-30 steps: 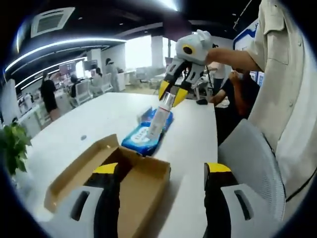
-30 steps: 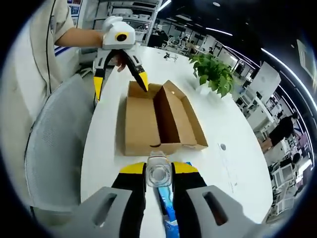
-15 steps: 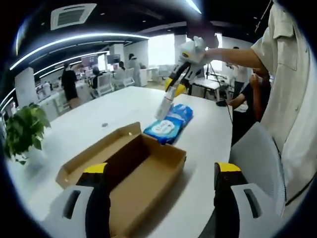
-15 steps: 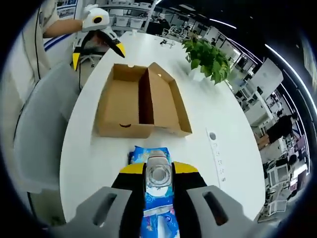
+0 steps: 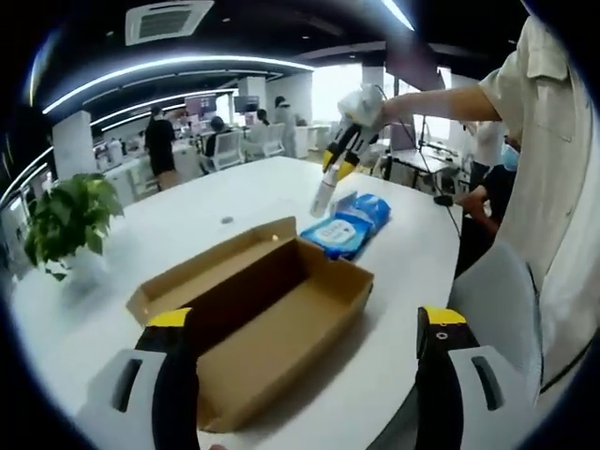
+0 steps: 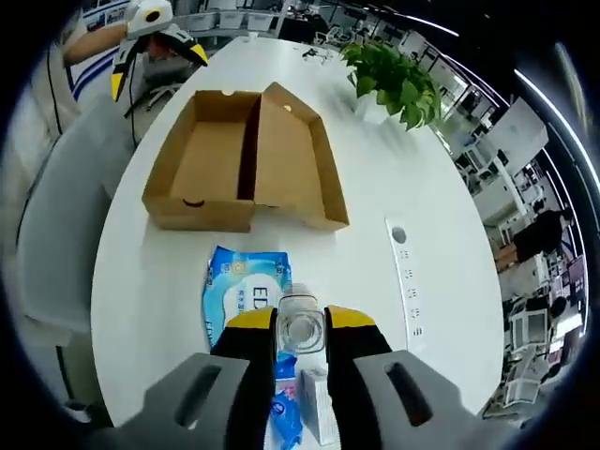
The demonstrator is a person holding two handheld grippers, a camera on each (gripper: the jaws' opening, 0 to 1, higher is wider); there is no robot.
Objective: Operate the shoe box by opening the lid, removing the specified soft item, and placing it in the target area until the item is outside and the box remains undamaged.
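Right gripper [image 6: 301, 330] is clenched on a clear bottle-like tube [image 6: 301, 322], seen end-on between its jaws; in the left gripper view the same tube [image 5: 322, 201] hangs from the right gripper [image 5: 339, 165] above the table [image 5: 244, 202].

Left gripper [image 5: 309, 356] is released, jaws wide apart, holding nothing, with the shoe box [image 5: 272, 319] just ahead between them.

The shoe box [image 6: 239, 159] is open, lid folded flat beside the tray, and the tray looks empty. No damage visible.

The soft item, a blue wipes pack [image 6: 242, 300], lies flat on the table directly under and ahead of the right jaws, outside the box and just short of its near wall. From the left gripper it's beyond the box [image 5: 349, 223].

Handling guess: the pack is light, squashy, with slick film, so pinch it across the narrow width mid-body, not by the film edge. The tube looks rigid and smooth and could slip.
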